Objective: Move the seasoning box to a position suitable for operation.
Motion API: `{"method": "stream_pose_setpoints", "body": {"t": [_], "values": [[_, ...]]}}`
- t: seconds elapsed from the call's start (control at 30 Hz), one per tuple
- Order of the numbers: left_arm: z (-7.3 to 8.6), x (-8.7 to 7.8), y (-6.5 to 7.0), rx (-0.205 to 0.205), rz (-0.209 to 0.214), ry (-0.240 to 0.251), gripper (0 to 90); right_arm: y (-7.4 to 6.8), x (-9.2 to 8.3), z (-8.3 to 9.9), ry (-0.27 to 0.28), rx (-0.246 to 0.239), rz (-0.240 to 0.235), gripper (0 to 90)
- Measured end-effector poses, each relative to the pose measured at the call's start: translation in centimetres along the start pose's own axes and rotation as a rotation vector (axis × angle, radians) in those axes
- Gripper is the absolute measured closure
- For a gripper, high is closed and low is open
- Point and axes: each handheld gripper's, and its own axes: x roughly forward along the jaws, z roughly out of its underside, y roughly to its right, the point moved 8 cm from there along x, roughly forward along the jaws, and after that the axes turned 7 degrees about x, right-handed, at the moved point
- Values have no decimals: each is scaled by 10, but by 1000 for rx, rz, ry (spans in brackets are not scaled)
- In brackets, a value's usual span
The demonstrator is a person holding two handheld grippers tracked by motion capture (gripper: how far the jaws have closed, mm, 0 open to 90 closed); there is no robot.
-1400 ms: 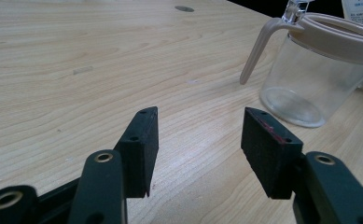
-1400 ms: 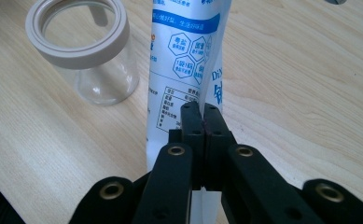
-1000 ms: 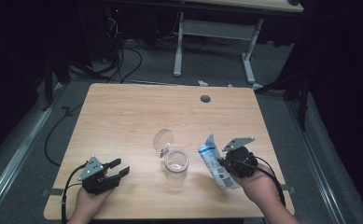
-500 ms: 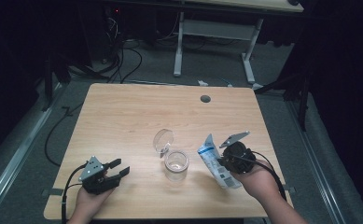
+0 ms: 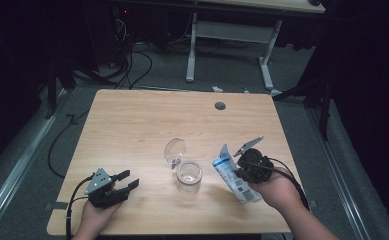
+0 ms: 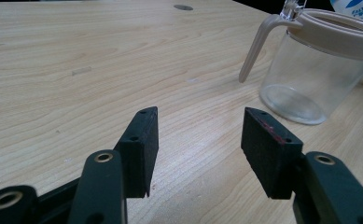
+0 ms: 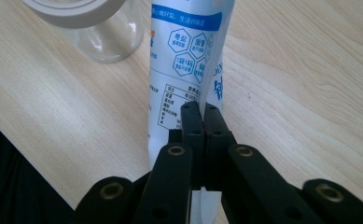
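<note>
Wooden table (image 5: 132, 125): right gripper (image 7: 202, 114) jaws pinch pouch (image 7: 184, 60); left gripper (image 6: 198, 140) jaws spread.

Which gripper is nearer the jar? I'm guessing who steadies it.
Right. The right gripper, clamping a pouch, sits just beside the jar; the left gripper rests farther off, open.

On the wooden table (image 5: 132, 125) stands one clear jar (image 5: 189, 176) with a beige rim, one handle and one hinged lid (image 5: 174, 150) flipped open, near the table's front edge. There is one white-and-blue printed pouch (image 5: 232, 172), also near the front edge, toward the right corner. Two black grippers are counted: one left gripper (image 5: 127, 181) by the front left corner, and one right gripper (image 5: 238, 172) at the pouch. The tabletop has one round cable hole (image 5: 220, 106) near its far edge.
</note>
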Motion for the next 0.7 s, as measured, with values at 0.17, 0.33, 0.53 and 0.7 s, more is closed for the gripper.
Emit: {"method": "stream_pose_setpoints", "body": {"t": [0.17,0.33,0.53,0.7], "values": [[0,0,0,3,-1,0,467,0,-1,0,-18,-6,3,900],[0,0,1,15,-3,-5,467,-1,-4,0,-29,-9,3,900],[0,1,2,29,-7,-8,466,-2,-7,-1,-38,-13,-4,900],[0,1,3,32,-7,-10,466,-6,-11,-3,-50,-17,-12,900]]}}
